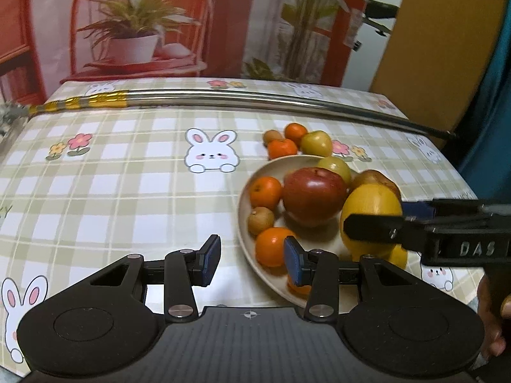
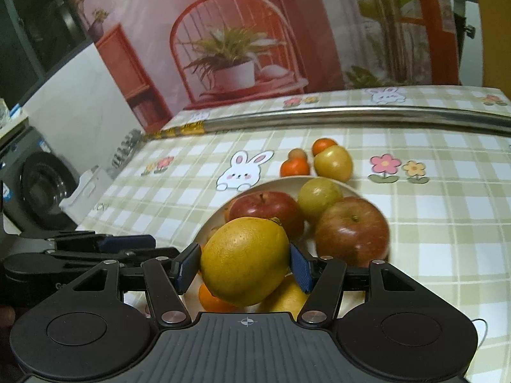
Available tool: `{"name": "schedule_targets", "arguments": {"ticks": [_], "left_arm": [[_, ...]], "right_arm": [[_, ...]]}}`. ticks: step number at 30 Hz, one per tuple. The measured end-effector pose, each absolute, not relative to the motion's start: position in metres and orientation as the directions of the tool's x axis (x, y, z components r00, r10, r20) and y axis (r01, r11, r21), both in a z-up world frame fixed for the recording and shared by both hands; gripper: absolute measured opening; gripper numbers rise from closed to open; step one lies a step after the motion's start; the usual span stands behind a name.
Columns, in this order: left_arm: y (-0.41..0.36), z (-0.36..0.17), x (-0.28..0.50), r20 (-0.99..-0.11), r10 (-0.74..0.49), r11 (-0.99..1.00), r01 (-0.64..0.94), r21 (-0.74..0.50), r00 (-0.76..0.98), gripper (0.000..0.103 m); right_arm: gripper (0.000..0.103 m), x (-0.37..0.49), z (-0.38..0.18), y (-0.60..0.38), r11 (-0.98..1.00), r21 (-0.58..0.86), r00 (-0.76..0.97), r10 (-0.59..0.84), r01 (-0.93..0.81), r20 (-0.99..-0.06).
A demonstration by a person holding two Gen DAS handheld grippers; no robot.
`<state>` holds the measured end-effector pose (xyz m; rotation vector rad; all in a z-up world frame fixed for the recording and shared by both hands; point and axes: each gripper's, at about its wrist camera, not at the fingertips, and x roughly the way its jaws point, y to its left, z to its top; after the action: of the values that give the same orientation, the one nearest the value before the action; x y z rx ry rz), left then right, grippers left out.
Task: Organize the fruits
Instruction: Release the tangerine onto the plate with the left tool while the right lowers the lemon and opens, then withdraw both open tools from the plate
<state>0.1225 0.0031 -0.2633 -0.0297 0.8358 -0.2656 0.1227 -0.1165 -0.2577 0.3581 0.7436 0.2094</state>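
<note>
Right gripper (image 2: 244, 266) level, around lemon (image 2: 244, 261)

The tabletop (image 1: 127, 172) is covered by a green and white checked cloth printed with white rabbits (image 1: 211, 151) and small flowers (image 1: 72, 146). A long metal rod (image 1: 255, 100), wrapped in gold tape (image 1: 80, 102) at one end, is laid across the far side of the cloth. Behind it a printed backdrop (image 1: 137, 28) is hung, on which a potted plant and a red chair are shown. A dark camera-like device (image 2: 41, 188) is seen at the left edge.
</note>
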Motion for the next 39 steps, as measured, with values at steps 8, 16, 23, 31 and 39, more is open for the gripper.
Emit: {"name": "schedule_targets", "arguments": {"ticks": [8,16,23,31,39], "left_arm": [[0.01,-0.266,0.124,-0.727,-0.234,0.971,0.191,-0.143,0.646,0.046],[0.01,-0.268,0.123,-0.731,-0.229,0.972,0.185,-0.141,0.643,0.046],[0.009,-0.268,0.122,-0.734,-0.229,0.972,0.189,-0.138,0.639,0.046],[0.009,-0.268,0.121,-0.735,-0.23,0.972,0.191,-0.139,0.638,0.046],[0.008,-0.268,0.12,-0.735,-0.234,0.971,0.197,-0.138,0.637,0.046]], "right_arm": [[0.056,0.131,-0.266,-0.105,0.929,0.364,0.691,0.31,-0.073,-0.653],[0.059,0.126,-0.265,-0.109,0.942,0.331,0.701,0.269,-0.05,-0.66],[0.064,0.121,-0.262,-0.11,0.956,0.29,0.712,0.228,-0.035,-0.664],[0.068,0.119,-0.261,-0.102,0.972,0.229,0.707,0.194,-0.046,-0.681],[0.066,0.115,-0.257,-0.102,0.974,0.219,0.724,0.188,-0.053,-0.664]]}}
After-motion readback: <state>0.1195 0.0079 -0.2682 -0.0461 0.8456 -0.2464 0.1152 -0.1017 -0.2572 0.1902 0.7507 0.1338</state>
